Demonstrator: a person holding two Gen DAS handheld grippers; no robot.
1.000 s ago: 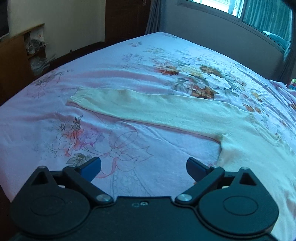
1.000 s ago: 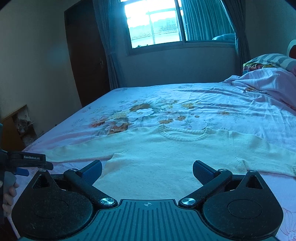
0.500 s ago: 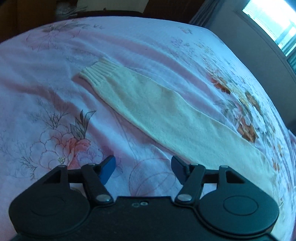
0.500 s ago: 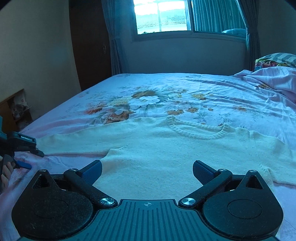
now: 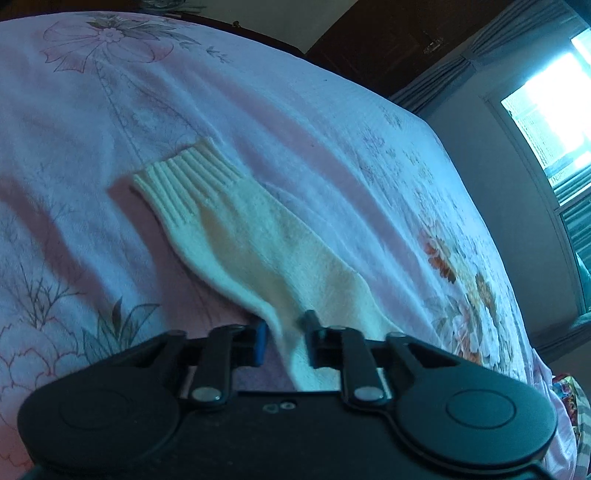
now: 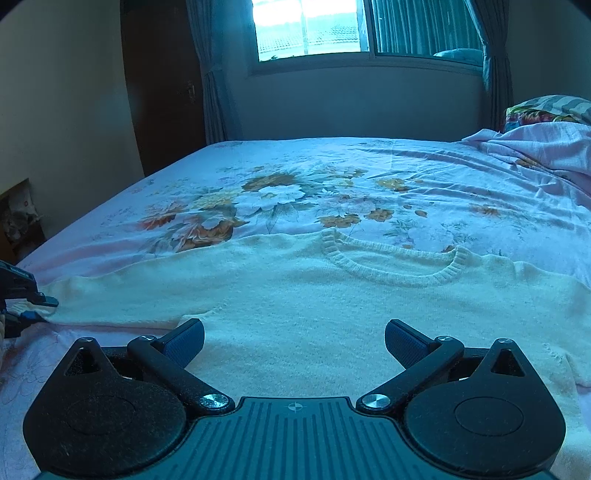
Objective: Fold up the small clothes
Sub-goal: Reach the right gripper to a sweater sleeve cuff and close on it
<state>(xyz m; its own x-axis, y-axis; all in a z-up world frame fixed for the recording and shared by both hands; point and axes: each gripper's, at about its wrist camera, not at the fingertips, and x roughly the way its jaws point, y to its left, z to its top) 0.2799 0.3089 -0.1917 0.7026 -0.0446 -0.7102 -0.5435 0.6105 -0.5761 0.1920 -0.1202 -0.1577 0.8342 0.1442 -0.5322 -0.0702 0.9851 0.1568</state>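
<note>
Bedroom scene, with a pink floral bedsheet (image 5: 74,229) as the working surface, a little creased. Nearest to the left gripper (image 5: 284,332), directly between its pads: the near edge of a cream knitted sleeve (image 5: 258,240), pinched there, jaws pressed together on the fabric some way back from the end. Further ahead of this gripper, the ribbed cuff (image 5: 184,177), flat on the sheet and not lifted. Right gripper (image 6: 294,339) spread wide, nothing between the pads, low over the body of the sweater (image 6: 295,295), with the armpit seam just in front of its left pad. Beyond it, the round neckline (image 6: 391,266), facing away from the gripper; far off to its right, the other sleeve (image 6: 554,295), stretched outward. At the far end behind the bed, a bright window (image 6: 306,29), and a striped pillow (image 6: 546,107) up to the right. As a judgement of progress: very early. Garment laid out flat and open, no fold visible anywhere. Done so far, only the first grasp on one sleeve. Left to do, probably: bringing this sleeve across the body, the same with the other sleeve, then folding the body itself into a compact shape.
</note>
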